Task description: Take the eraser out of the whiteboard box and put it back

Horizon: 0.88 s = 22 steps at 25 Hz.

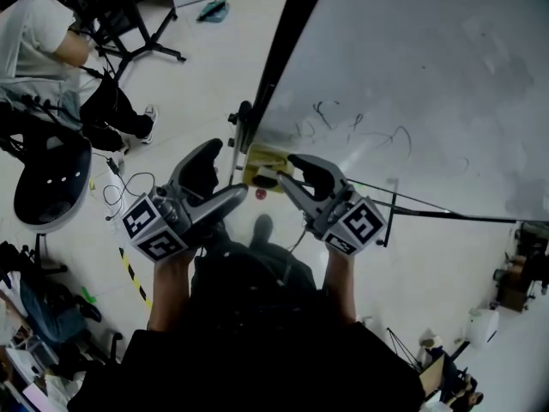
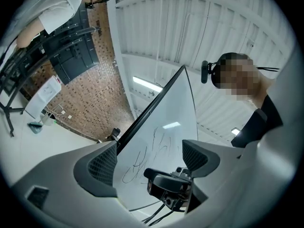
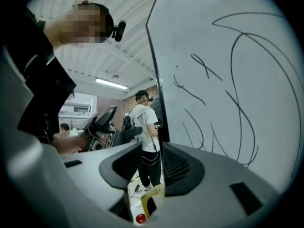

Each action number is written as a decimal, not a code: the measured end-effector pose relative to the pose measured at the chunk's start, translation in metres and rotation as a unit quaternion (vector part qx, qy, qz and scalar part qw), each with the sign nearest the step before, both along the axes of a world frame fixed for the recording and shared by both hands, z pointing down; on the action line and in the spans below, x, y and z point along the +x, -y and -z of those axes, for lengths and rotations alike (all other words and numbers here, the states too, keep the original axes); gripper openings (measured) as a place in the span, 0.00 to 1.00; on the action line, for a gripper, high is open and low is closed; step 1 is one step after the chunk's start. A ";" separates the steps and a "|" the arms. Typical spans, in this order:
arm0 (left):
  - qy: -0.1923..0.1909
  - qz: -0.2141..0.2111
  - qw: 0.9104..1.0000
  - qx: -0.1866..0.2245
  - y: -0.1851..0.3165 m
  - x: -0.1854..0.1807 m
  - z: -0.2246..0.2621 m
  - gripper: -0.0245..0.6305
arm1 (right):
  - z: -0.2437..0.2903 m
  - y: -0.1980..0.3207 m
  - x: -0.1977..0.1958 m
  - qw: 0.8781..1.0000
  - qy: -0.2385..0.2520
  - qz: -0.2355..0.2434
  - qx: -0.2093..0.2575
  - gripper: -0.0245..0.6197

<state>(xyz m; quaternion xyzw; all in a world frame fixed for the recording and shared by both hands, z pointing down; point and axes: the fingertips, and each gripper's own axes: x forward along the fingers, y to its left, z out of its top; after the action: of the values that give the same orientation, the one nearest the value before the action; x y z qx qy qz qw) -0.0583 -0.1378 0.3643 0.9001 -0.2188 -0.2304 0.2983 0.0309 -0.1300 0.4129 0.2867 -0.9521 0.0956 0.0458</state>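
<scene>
Head view dim & murky, corners dark. Both gripper views brighter, w/ strong fisheye bend & black edges. Strip light (image 2: 147, 84) above & beyond left gripper (image 2: 151, 161) jaws; its glare on whiteboard (image 2: 161, 141) just ahead.

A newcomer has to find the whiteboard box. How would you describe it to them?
Find the large whiteboard with black scribbles. Along its dark frame, near the scribbles, sits the box. It is the only yellow thing there, with a small red round thing beside it.
</scene>
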 end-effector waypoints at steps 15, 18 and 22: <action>0.002 -0.001 1.000 -0.009 0.000 -0.001 -0.009 0.69 | -0.090 -0.001 -0.009 0.982 -0.185 0.015 -0.039 0.33; 0.003 -0.002 1.000 -0.009 0.000 0.001 -0.009 0.69 | -0.099 -0.003 -0.010 0.978 -0.204 0.022 -0.039 0.35; 0.003 -0.002 1.000 -0.011 -0.001 0.002 -0.010 0.69 | -0.113 -0.003 -0.008 0.974 -0.220 0.024 -0.047 0.37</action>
<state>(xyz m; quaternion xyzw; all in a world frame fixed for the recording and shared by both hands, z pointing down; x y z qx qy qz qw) -0.0561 -0.1368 0.3741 0.8977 -0.2207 -0.2250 0.3078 0.0230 -0.1267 0.5256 0.2752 -0.9199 0.0742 0.2695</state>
